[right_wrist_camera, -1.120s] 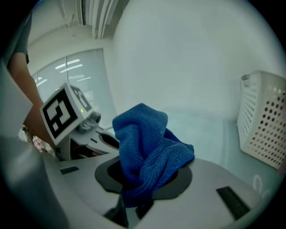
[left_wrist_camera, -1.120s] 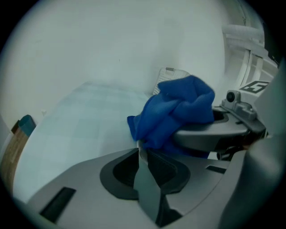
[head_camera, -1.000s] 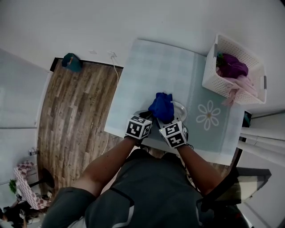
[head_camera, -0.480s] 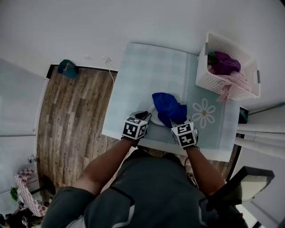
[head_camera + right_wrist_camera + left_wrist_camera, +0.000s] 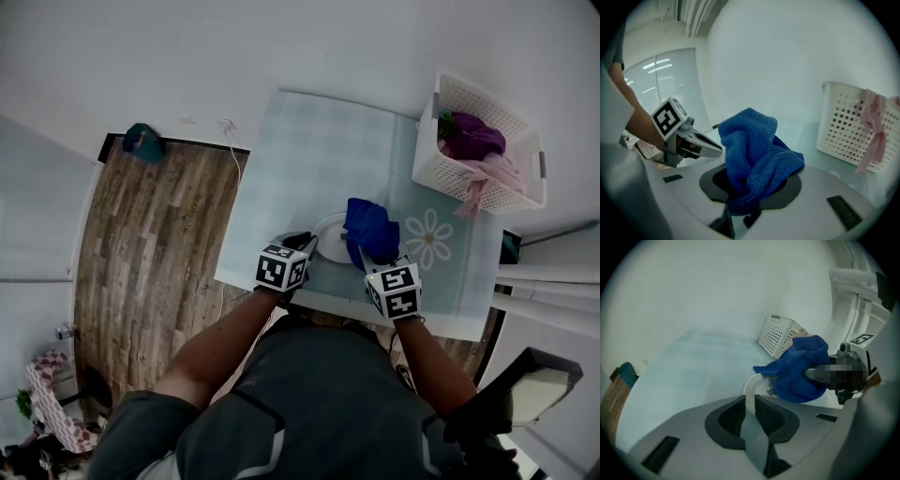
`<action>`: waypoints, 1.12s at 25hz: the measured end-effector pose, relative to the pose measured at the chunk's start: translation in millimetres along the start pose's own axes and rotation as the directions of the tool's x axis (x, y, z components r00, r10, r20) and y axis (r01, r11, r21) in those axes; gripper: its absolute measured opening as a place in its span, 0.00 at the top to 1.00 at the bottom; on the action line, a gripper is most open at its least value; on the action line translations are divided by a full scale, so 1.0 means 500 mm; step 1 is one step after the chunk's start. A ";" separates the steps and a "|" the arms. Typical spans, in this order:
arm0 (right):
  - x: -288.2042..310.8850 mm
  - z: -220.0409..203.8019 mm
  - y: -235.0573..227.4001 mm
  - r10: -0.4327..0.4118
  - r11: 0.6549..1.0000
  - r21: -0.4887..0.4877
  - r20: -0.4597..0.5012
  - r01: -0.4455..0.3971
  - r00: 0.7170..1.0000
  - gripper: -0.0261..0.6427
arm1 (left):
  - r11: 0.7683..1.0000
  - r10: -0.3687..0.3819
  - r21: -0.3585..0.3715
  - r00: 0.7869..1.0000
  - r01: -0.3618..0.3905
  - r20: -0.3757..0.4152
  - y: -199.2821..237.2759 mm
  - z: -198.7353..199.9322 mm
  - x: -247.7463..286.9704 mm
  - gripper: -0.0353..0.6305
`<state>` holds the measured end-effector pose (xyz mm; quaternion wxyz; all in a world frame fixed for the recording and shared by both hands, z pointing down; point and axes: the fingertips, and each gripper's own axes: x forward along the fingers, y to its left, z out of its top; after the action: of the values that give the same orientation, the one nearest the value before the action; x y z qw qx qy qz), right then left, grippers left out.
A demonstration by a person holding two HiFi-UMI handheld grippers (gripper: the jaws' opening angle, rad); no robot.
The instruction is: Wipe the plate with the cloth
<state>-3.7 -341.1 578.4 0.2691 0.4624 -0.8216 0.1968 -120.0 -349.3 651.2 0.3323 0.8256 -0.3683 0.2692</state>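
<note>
The left gripper (image 5: 750, 404) has its jaws closed on the near rim of the white plate (image 5: 330, 238), close to the near edge of the table (image 5: 309, 150). The right gripper (image 5: 740, 213) clamps the blue cloth (image 5: 369, 228), bunched over the plate's right side.

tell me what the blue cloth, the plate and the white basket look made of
Cloth: soft knit, likely microfibre; matte looped weave, limp folds.
Plate: smooth white, thin rim; ceramic or plastic, can't tell.
Basket: rigid white plastic, probably; moulded walls with regular holes.
</note>
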 end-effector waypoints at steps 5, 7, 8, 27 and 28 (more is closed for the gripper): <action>0.077 0.012 0.156 0.187 0.978 -0.089 -0.028 -0.188 0.982 0.78 | 1.000 0.010 -0.016 1.000 -0.010 0.008 0.008 -0.011 -0.035 0.85; 0.107 -0.017 0.188 0.208 0.965 -0.146 -0.086 -0.219 0.974 0.78 | 0.999 0.031 -0.022 1.000 -0.031 0.005 0.023 -0.022 -0.052 0.85; 0.116 -0.029 0.192 0.206 0.962 -0.161 -0.104 -0.221 0.973 0.78 | 0.999 0.040 -0.027 0.999 -0.040 0.005 0.029 -0.027 -0.059 0.85; -0.024 -0.056 -0.043 -0.107 0.994 0.028 -0.039 0.108 0.994 0.78 | 0.999 0.023 -0.041 0.997 -0.020 0.069 -0.006 -0.032 -0.080 0.85; -0.026 -0.044 -0.025 -0.092 0.995 0.031 -0.027 0.093 0.995 0.78 | 0.999 0.028 -0.047 0.997 -0.024 0.074 -0.005 -0.034 -0.083 0.85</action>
<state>18.3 -326.1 588.5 0.2808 0.5018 -0.7925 0.2031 -145.7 -317.7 632.5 0.3338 0.8222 -0.3973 0.2340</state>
